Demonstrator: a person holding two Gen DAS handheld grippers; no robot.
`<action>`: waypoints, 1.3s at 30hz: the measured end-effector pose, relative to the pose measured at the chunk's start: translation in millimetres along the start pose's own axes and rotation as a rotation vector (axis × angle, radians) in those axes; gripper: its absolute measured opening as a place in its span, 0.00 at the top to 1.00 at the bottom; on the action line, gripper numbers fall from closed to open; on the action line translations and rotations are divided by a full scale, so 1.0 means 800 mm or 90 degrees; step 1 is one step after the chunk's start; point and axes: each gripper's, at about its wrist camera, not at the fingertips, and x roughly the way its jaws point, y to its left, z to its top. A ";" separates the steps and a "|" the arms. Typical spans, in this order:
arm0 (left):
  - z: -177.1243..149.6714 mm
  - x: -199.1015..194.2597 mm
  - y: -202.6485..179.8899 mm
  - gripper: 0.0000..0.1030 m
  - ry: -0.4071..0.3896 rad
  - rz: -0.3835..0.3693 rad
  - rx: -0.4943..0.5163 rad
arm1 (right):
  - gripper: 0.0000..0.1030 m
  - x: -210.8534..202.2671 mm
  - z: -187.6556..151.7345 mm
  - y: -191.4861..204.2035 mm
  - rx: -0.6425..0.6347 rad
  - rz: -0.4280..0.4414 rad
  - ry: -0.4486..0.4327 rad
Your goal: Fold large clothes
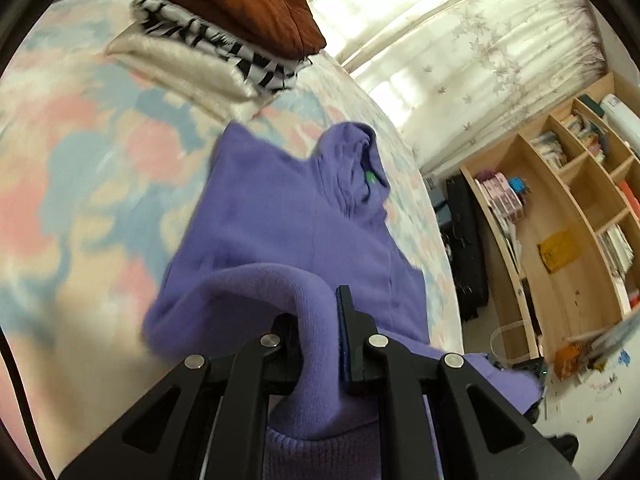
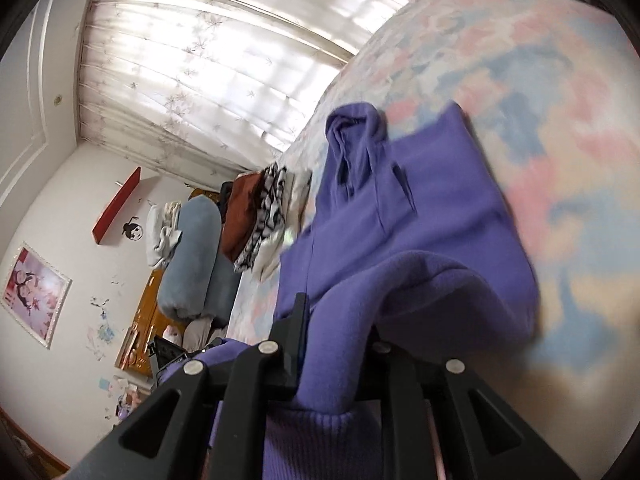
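Observation:
A purple hooded sweatshirt [image 1: 288,216] lies spread on the pastel-patterned bed [image 1: 80,168], hood end away from me. My left gripper [image 1: 320,328] is shut on a thick fold of its ribbed hem, which bulges up between the fingers. In the right wrist view the same sweatshirt [image 2: 420,208] stretches away toward its hood [image 2: 356,136]. My right gripper [image 2: 336,344] is shut on another fold of the hem, cloth packed between the jaws. Both pinched edges are lifted off the bed [image 2: 560,120].
A stack of folded clothes [image 1: 224,36], brown on top of zebra print and cream, sits further up the bed and shows as the stack of folded clothes [image 2: 260,220]. A wooden bookshelf [image 1: 560,208] stands beside the bed. Curtains [image 2: 208,60] cover the window. Grey pillows [image 2: 196,256] lie at the headboard.

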 end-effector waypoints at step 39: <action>0.152 0.287 -0.045 0.92 0.016 0.386 0.421 | 0.90 0.266 0.175 -0.047 -0.329 -0.519 -0.043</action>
